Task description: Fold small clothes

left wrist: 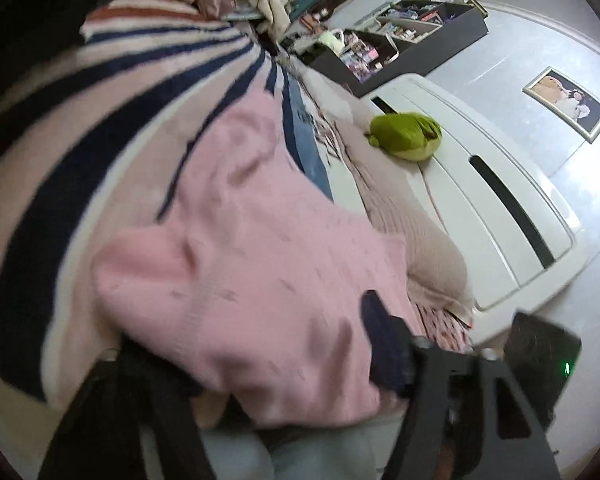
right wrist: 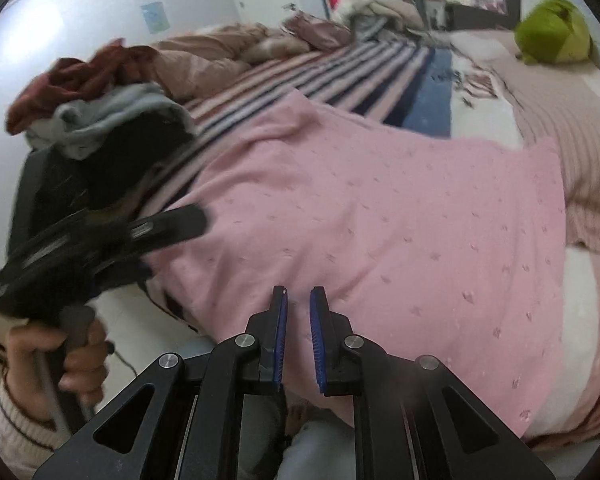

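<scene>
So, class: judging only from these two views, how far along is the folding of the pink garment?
Done: the pink garment lies spread on the striped blanket; no fold is visible yet. In hand: the right gripper hovers at its near edge, nearly shut, apparently empty; the left gripper reaches over its left side, grip unclear. Left: every fold, plus the heap of clothes behind.

Bed point(right wrist: 596, 92) with striped blanket point(right wrist: 340, 68), pink garment point(right wrist: 380, 216) spread flat, green plush point(right wrist: 552, 32), clothes heap point(right wrist: 100, 96)
</scene>
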`<control>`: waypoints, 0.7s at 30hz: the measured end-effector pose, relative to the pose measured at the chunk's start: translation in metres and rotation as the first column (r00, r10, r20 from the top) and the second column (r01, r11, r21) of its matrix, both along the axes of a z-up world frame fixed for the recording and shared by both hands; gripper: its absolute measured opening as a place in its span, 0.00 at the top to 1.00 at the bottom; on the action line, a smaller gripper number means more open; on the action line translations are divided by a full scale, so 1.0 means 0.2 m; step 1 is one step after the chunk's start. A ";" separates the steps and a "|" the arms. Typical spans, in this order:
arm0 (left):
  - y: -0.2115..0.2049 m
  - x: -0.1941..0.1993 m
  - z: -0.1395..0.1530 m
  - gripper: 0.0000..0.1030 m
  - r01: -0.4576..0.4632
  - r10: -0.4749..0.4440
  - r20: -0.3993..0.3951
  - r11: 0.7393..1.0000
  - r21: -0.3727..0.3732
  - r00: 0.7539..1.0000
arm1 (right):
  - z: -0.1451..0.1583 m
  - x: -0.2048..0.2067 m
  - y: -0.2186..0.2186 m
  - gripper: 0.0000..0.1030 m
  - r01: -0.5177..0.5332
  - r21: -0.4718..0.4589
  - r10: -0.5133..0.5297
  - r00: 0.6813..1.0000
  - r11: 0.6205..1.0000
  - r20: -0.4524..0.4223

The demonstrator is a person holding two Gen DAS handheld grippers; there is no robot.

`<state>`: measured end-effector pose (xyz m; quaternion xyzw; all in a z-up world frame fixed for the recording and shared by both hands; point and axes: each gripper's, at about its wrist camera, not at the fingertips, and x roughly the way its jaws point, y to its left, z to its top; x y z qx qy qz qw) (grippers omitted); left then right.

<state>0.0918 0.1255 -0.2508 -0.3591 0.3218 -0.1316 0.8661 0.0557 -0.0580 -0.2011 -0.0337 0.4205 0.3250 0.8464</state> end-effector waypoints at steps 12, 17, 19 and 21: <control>-0.32 0.15 0.39 0.82 0.142 -0.212 0.164 0.923 0.357 0.964 | 0.12 0.00 -0.26 0.93 0.033 0.148 -0.034 0.999 0.989 0.004; -0.72 0.23 0.44 0.82 0.387 -0.508 0.122 0.770 0.507 0.852 | 0.28 -0.02 -0.65 0.92 0.184 0.242 -0.204 0.977 0.953 0.061; -0.92 0.26 0.36 0.81 0.514 -0.623 0.007 0.652 0.557 0.782 | 0.31 -0.03 -0.78 0.92 0.237 0.267 -0.263 0.963 0.934 0.065; -1.09 0.29 0.23 0.79 0.584 -0.663 -0.116 0.546 0.601 0.740 | 0.31 -0.06 -0.87 0.91 0.275 0.276 -0.304 0.950 0.921 0.066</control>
